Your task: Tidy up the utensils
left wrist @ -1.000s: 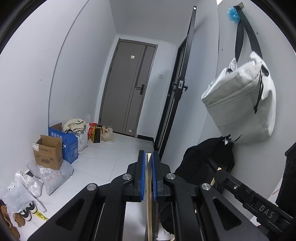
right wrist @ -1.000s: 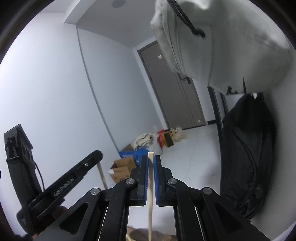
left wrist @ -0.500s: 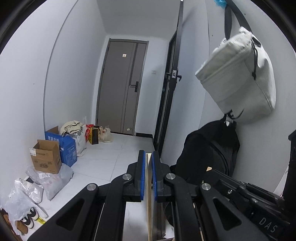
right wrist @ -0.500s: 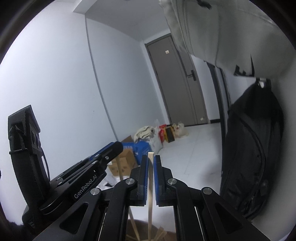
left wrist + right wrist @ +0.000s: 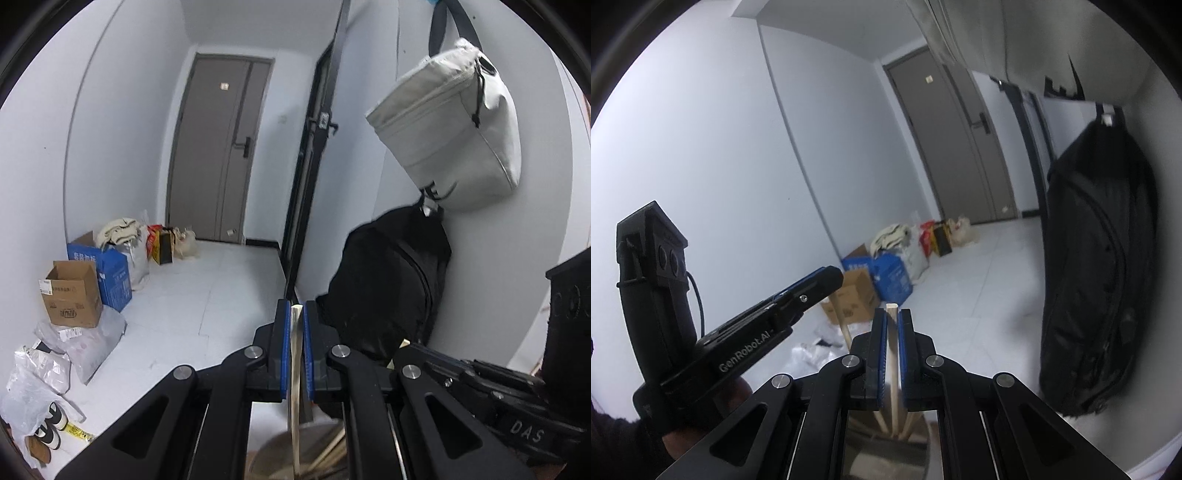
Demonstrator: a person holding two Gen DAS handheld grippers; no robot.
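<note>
My left gripper point(image 5: 294, 314) is shut on a flat pale wooden utensil handle point(image 5: 295, 369) that stands upright between its blue pads. Below it a round holder point(image 5: 273, 454) with other wooden sticks shows at the bottom edge. My right gripper point(image 5: 892, 317) is shut on a thin wooden chopstick point(image 5: 893, 362), also upright, above a shiny metal holder point(image 5: 886, 454) with several sticks in it. The left gripper point(image 5: 812, 288) shows in the right wrist view, close on the left; the right gripper's body point(image 5: 498, 395) shows at the lower right of the left wrist view.
A black backpack point(image 5: 391, 280) and a grey bag point(image 5: 454, 129) hang on the right wall. Cardboard and blue boxes point(image 5: 85, 288), plastic bags and shoes point(image 5: 44, 435) line the left wall. A grey door point(image 5: 218, 147) closes the far end of the white-tiled hallway.
Both views have tilted downward, so the bags sit higher in frame and the holder comes into sight below. Both grippers stay shut on their sticks and have drawn closer together.
</note>
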